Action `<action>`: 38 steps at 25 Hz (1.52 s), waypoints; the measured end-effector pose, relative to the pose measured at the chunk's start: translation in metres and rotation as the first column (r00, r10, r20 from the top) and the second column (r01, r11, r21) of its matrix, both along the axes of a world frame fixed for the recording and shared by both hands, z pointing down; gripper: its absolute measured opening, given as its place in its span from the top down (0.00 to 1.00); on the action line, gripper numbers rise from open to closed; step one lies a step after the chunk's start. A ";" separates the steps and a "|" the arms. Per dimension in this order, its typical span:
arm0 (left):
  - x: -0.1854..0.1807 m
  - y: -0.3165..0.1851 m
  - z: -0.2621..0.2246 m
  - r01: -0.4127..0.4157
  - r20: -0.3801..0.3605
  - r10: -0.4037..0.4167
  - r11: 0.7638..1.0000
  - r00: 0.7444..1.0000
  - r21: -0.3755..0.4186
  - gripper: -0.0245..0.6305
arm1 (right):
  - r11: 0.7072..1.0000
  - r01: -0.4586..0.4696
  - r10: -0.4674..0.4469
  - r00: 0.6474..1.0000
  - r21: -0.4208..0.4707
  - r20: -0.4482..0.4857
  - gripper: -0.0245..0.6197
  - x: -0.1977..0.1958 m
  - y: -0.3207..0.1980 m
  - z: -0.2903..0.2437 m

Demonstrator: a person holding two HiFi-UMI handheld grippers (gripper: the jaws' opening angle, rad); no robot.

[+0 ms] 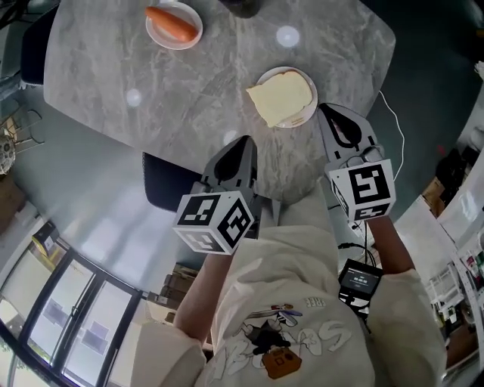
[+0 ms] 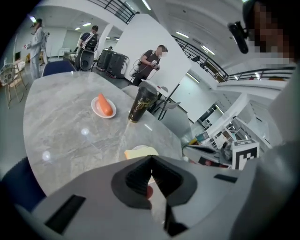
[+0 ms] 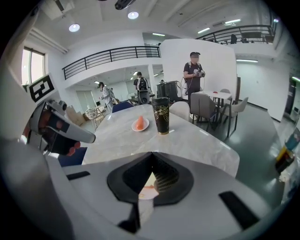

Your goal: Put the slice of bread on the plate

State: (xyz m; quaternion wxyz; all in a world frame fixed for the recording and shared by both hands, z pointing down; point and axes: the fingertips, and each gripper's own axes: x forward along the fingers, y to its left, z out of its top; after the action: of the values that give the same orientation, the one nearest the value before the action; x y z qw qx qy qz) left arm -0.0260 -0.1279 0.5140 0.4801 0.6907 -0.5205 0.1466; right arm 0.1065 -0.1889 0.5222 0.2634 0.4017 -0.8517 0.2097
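Left gripper [image 2: 151, 159]: jaws shut tip to tip, with nothing between them; grey hard shell with black ribbed pads.
Right gripper [image 3: 151, 153]: jaws likewise closed to a point and empty; same grey shell, with a marker cube at its back.
Bread relative to grippers: the slice of bread [image 1: 281, 97] lies just beyond both, between their tips. The right gripper's tips sit just beside the plate's right rim; I cannot tell whether they touch it. The left gripper's tips are nearer and to the left, clear of the plate.
Bread: pale yellow, flat and roughly square, with one rounded side and a thin darker crust. It rests on the plate, its left corner hanging past the rim.
Plate [image 1: 305, 115]: small, round, white and glossy, near the table's near-right edge.
Table [image 1: 151, 91]: grey stone-look top with faint veining, rounded corners and glare spots from ceiling lights.
Carrot [image 1: 172, 23]: orange and tapered, lying on a small plate [image 1: 155, 35] at the far left, well apart from the bread.
Cup [image 3: 160, 115]: tall, dark, with gold patterning, upright at the far side of the table.
Chair [image 1: 162, 181]: dark blue seat tucked under the near edge, left of the left gripper.
Background: several people [image 3: 194, 70] stand beyond the table in a white hall with a railed balcony.
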 end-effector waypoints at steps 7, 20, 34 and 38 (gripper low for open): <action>-0.001 0.021 -0.049 -0.064 0.036 0.062 0.997 0.997 0.051 0.95 | 1.000 -0.005 0.005 1.000 0.005 -0.029 0.95 0.018 0.031 -0.034; 0.017 0.049 -0.117 -0.243 0.054 0.237 0.959 0.970 0.147 0.95 | 0.997 -0.036 0.031 0.997 0.067 0.077 0.95 0.023 0.063 -0.132; 0.032 0.072 -0.160 -0.225 0.006 0.229 0.954 0.974 0.196 0.95 | 0.996 -0.086 0.085 0.963 -0.007 0.255 0.95 0.041 0.094 -0.196; 0.037 0.083 -0.164 -0.205 0.017 0.205 0.959 0.979 0.197 0.95 | 0.997 -0.071 0.066 0.965 0.010 0.253 0.95 0.046 0.106 -0.202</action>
State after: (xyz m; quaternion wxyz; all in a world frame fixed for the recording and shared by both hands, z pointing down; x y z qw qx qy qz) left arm 0.0109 -0.0452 0.3498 0.3921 0.7854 -0.4574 0.1418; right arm 0.1528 -0.0831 0.3198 0.1417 0.4035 -0.8658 0.2599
